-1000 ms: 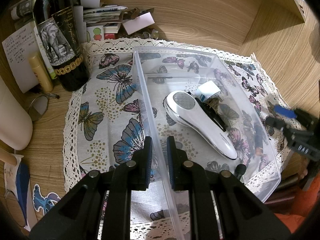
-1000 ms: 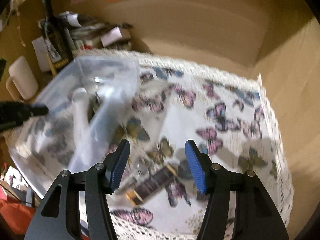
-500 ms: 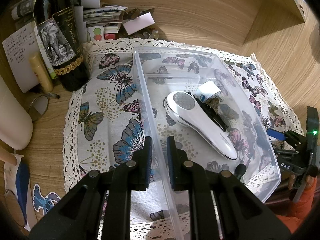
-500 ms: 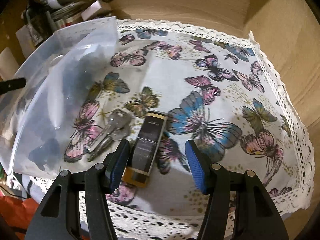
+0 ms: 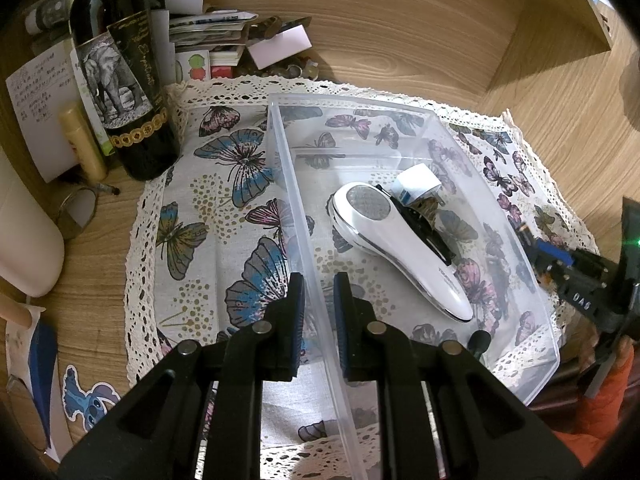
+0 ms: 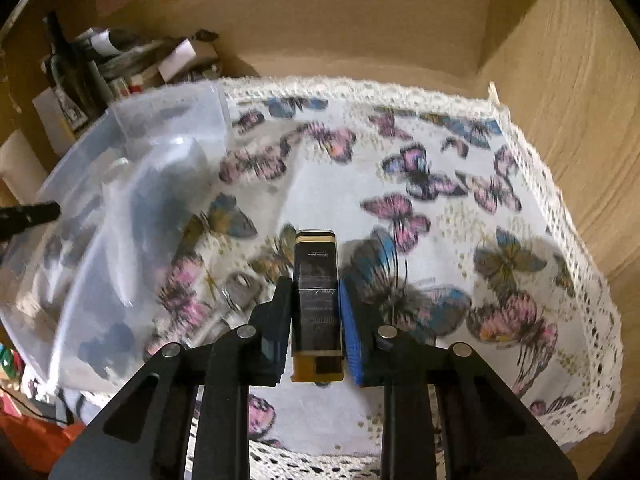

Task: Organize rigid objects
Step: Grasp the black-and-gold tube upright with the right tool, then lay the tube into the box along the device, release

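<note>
My left gripper (image 5: 319,300) is shut on the left wall of a clear plastic bin (image 5: 304,208) that sits on the butterfly cloth. Inside the bin lie a white handheld device (image 5: 404,244) and a small white box (image 5: 418,182). My right gripper (image 6: 314,312) is shut on a flat black and gold box (image 6: 317,300) and holds it just above the cloth. A key (image 6: 236,296) lies on the cloth left of that gripper, beside the bin (image 6: 132,184). The right gripper also shows at the right edge of the left wrist view (image 5: 560,256).
A dark wine bottle (image 5: 124,76) stands at the cloth's back left, with a lip balm tube (image 5: 82,142), papers and small clutter (image 5: 224,40) behind it. Wooden walls (image 6: 560,100) close in the back and right. The butterfly cloth (image 6: 460,200) stretches right of the bin.
My right gripper has come down over the black and gold box and closed on it. The left gripper has stayed shut on the bin wall.
</note>
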Motion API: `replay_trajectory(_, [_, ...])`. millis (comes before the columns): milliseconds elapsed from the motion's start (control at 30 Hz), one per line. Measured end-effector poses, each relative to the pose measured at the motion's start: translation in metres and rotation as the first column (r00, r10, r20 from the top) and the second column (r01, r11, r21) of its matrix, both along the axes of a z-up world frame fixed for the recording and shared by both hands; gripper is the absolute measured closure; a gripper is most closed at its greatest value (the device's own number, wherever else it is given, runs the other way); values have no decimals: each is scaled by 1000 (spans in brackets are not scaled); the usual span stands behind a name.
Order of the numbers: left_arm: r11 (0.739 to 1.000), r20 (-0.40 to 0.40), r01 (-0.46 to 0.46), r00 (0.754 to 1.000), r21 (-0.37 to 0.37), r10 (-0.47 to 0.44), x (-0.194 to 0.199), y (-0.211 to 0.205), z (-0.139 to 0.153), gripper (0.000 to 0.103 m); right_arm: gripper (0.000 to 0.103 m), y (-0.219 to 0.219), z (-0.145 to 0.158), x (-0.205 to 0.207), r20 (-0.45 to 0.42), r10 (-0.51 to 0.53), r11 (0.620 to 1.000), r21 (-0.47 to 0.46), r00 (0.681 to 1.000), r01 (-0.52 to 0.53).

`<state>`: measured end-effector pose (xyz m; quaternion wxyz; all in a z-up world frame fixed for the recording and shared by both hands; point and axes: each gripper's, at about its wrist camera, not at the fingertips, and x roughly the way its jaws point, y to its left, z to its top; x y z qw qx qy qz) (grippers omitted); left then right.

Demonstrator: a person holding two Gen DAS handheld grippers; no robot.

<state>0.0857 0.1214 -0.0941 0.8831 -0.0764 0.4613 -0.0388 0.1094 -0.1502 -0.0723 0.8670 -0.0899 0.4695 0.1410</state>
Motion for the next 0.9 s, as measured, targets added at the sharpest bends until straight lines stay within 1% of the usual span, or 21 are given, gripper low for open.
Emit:
replay_trajectory(133, [1000, 0, 0, 1000, 1, 0, 0, 0, 0, 89, 81, 13, 22, 3, 49, 46, 997, 60, 998, -49])
replay_trajectory(267, [1000, 0, 1, 1000, 0, -1, 0, 0, 0, 89, 81, 34, 40, 2, 110, 105, 992, 61, 988, -112])
replay_trajectory(467, [1000, 1, 1, 1000, 2, -1, 0, 1, 0, 89, 81, 64, 56, 3, 163, 190, 977, 62, 968, -203])
replay_trajectory(700, [1000, 0, 3, 1000, 8, -3, 0, 0, 0, 89, 81, 98, 62, 7, 187, 278, 955, 53, 942, -292])
replay_trajectory(900, [1000, 0, 5, 1000, 10, -5, -1, 0, 0, 89, 81, 121, 51, 16, 153, 330, 940, 36, 932, -339])
